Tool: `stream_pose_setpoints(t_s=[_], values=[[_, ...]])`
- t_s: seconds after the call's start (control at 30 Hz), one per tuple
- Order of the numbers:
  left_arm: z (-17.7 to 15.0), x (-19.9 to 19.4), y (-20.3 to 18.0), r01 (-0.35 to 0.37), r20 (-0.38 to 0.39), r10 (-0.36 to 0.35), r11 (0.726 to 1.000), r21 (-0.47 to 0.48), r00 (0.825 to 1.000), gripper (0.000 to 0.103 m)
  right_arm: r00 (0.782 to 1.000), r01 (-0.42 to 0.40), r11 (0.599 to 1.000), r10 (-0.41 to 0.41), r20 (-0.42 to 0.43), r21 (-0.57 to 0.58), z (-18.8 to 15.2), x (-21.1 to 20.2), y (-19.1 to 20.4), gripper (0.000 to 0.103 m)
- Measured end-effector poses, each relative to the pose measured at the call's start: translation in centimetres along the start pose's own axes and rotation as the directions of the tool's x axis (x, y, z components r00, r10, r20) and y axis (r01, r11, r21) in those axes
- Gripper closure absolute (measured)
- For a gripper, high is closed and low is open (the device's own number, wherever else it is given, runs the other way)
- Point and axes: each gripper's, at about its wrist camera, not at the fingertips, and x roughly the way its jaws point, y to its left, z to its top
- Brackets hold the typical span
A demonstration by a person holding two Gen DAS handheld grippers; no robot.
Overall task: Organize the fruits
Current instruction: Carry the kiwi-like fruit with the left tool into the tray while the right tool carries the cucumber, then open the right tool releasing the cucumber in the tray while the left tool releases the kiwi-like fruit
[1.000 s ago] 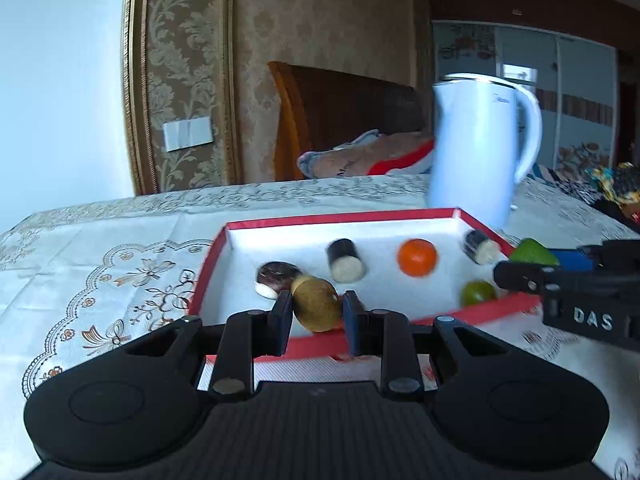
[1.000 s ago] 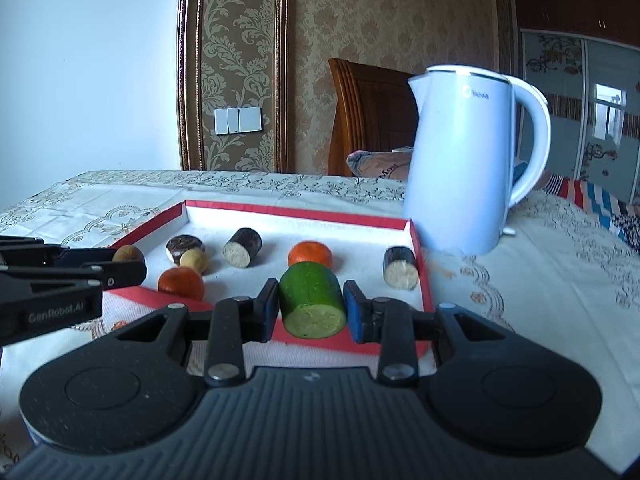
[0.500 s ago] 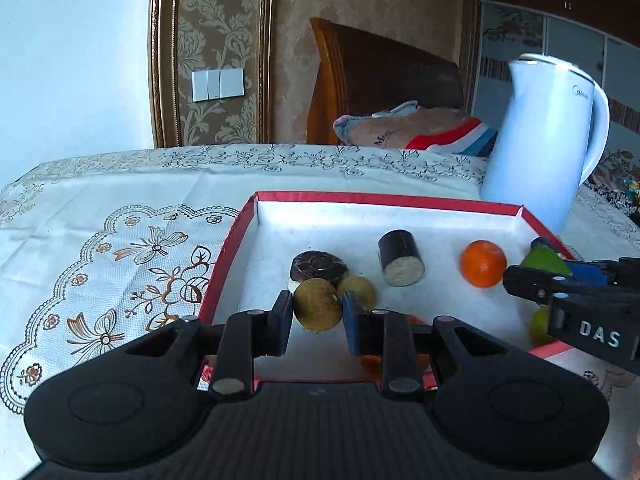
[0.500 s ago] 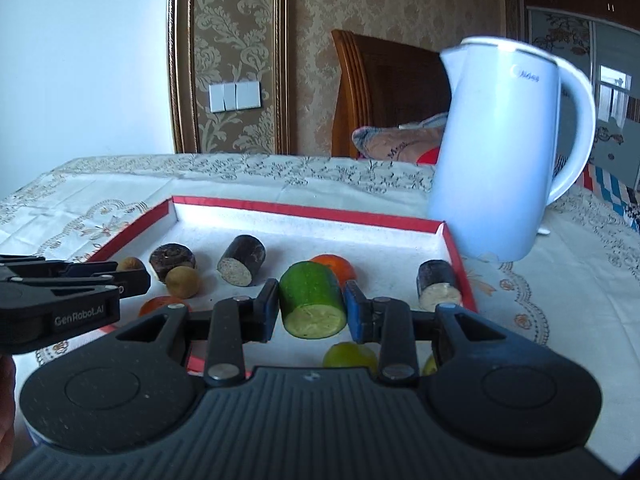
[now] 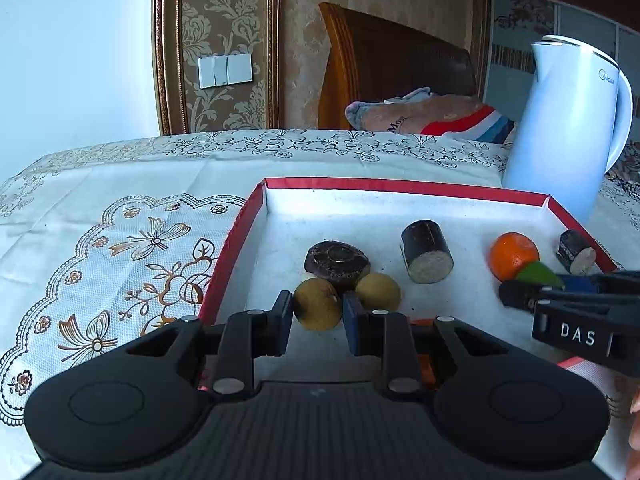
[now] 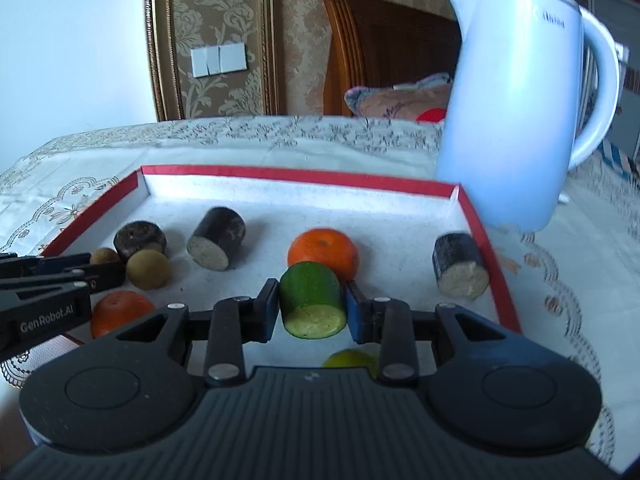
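Note:
My left gripper [image 5: 316,310] is shut on a small brown round fruit [image 5: 318,309], held over the near left part of the red-rimmed white tray [image 5: 400,186]. Just behind it lie a second brown fruit [image 5: 378,291] and a dark purple piece [image 5: 337,260]. My right gripper [image 6: 312,308] is shut on a green cucumber chunk [image 6: 313,300], over the tray's middle in front of an orange [image 6: 323,252]. Two dark cylinder pieces [image 6: 218,238] [image 6: 460,266] and another orange [image 6: 120,312] also lie in the tray. Each gripper shows at the edge of the other's view.
A white electric kettle [image 6: 520,120] stands just past the tray's far right corner. An embroidered tablecloth [image 5: 120,240] covers the table. A wooden chair with a cushion [image 5: 420,112] stands behind it. A yellow-green fruit [image 6: 352,360] lies low under my right gripper.
Both grippers have moved forward from the tray's front rim to over its inside, keeping hold of their pieces. The tray's contents now sit closer.

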Motion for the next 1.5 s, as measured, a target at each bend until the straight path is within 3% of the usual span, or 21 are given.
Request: stream_pose_setpoints(t_s=[0.17,0.27,0.33,0.47,0.53,1.17,1.5], values=[[-0.2,0.0,-0.4,-0.013,0.007,0.013,1.000,0.024,1.000,0.077,1.000,0.013,1.000,-0.013,0.012,0.008,-0.2,0.0,-0.2,0.070],[-0.4,0.1,-0.3,-0.011,-0.001,0.011,1.000,0.022,1.000,0.076,0.999,0.020,1.000,-0.020,0.029,0.001,-0.2,-0.3,0.0,0.054],[-0.3,0.1,-0.2,-0.010,-0.006,0.010,1.000,0.014,1.000,0.076,0.998,0.030,1.000,-0.029,0.049,-0.002,-0.3,-0.7,0.1,0.033],[-0.5,0.0,-0.2,-0.016,-0.008,0.016,1.000,0.015,1.000,0.076,0.997,0.023,1.000,-0.023,0.072,0.001,-0.4,-1.4,0.2,0.028],[-0.7,-0.2,-0.3,-0.022,-0.002,0.022,0.999,0.023,1.000,0.076,0.997,0.024,1.000,-0.024,0.078,0.004,-0.4,-1.5,0.1,0.020],[-1.1,-1.1,-0.1,-0.055,0.014,0.055,0.998,0.027,0.998,0.075,0.994,0.031,0.999,-0.033,0.101,0.018,-0.9,-2.4,-0.2,0.008],[-2.0,-4.4,0.4,-0.050,0.069,0.048,0.999,0.023,0.996,0.075,0.992,-0.033,0.998,0.026,0.121,0.055,-2.1,-5.1,-0.8,0.004]])
